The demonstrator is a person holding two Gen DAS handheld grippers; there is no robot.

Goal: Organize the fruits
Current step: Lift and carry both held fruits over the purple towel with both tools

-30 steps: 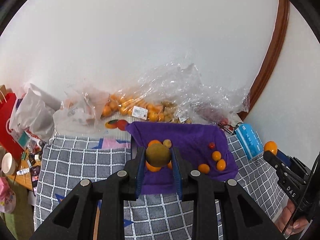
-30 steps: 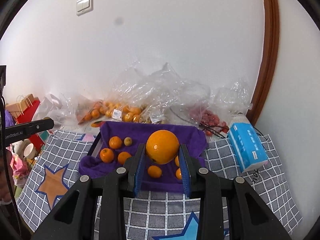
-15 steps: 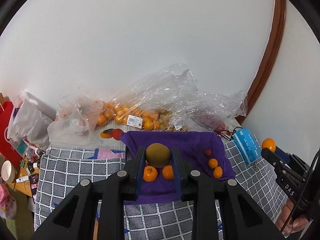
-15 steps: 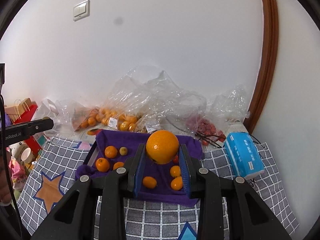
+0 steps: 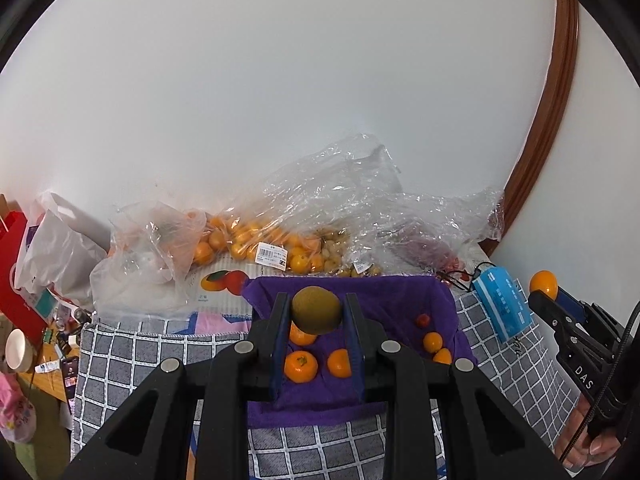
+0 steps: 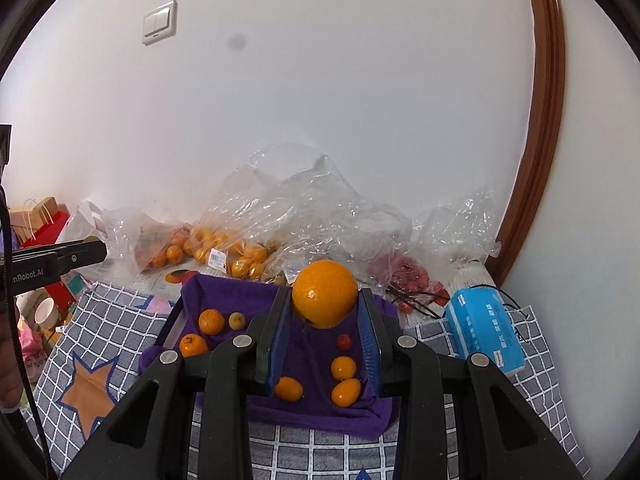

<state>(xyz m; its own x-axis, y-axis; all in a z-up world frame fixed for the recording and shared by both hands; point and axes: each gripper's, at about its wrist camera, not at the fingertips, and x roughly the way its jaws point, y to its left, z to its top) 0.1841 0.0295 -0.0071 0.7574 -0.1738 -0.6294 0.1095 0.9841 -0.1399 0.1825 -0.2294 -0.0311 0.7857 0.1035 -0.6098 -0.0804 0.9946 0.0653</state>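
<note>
Two fruits up: I'm pinching a kiwi (image 5: pixel 316 310) w/ left gripper (image 5: pixel 316 320), an orange (image 6: pixel 325 294) w/ right gripper (image 6: pixel 325 312), both hanging over the purple cloth (image 6: pixel 316 412), orange toward its right side.

left hand-held gripper (image 5: pixel 316 320): black, blue pads, silver screws | right hand-held gripper (image 6: pixel 325 312): same, "DAS" marking, black cable

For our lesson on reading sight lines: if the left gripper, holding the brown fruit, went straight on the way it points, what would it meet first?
Probably the purple cloth near its far edge, just beyond the brown fruit in the left gripper; depth is unclear.
</note>
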